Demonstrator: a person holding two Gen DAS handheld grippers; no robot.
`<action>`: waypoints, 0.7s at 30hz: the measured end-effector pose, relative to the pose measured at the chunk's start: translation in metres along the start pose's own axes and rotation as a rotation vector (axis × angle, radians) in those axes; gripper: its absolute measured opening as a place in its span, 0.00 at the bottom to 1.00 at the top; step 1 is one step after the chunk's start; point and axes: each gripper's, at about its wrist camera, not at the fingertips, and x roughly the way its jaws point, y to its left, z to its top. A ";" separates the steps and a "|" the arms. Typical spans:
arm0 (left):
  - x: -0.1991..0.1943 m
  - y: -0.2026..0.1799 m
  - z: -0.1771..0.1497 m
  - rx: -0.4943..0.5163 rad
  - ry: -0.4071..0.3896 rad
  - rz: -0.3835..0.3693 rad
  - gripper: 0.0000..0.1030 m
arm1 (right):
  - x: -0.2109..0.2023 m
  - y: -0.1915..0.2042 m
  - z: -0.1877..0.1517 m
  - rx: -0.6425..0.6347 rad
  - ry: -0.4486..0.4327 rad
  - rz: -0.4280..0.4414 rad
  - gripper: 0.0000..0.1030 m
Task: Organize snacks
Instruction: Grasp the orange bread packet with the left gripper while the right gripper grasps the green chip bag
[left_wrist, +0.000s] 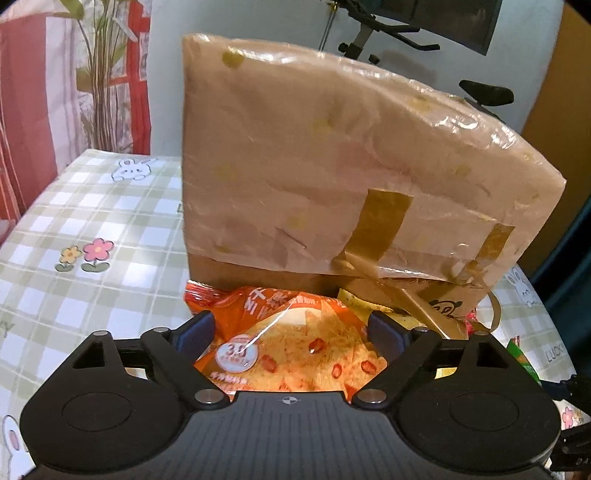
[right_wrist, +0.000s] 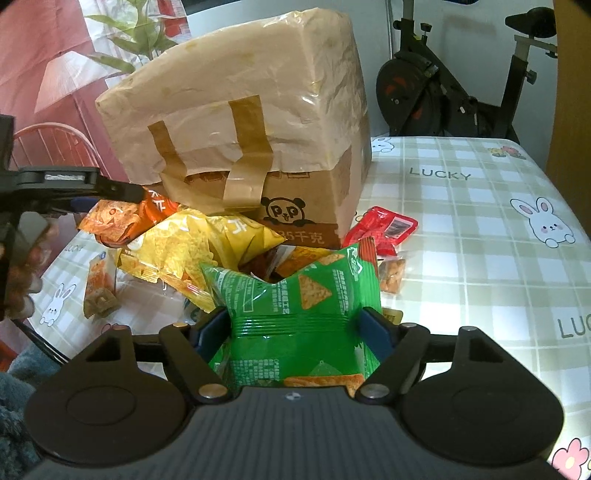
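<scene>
Two jaw pairs work a snack heap against the taped cardboard box (right_wrist: 258, 122) on the checked tablecloth (right_wrist: 480, 229), presumably for sorting. My right gripper (right_wrist: 301, 325) pinches the green chip bag (right_wrist: 303, 295) at its crimped seal. My left gripper (left_wrist: 290, 326) straddles the orange chip bag (left_wrist: 288, 350), jaws wide, not gripping.

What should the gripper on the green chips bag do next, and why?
Probably squeeze shut. The green chips bag already sits between the right gripper's fingers, still lying in the snack pile by the cardboard box, so a firm grip should come before lifting.
</scene>
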 end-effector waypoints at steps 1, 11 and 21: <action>0.002 -0.001 0.000 0.001 0.007 0.006 0.93 | 0.000 0.000 0.000 0.001 0.000 0.000 0.75; -0.001 0.001 -0.011 0.047 0.009 0.008 0.74 | 0.000 -0.001 0.000 0.007 -0.005 0.008 0.75; -0.049 0.026 -0.022 -0.021 -0.073 -0.014 0.63 | -0.016 0.000 0.006 0.001 -0.079 0.001 0.71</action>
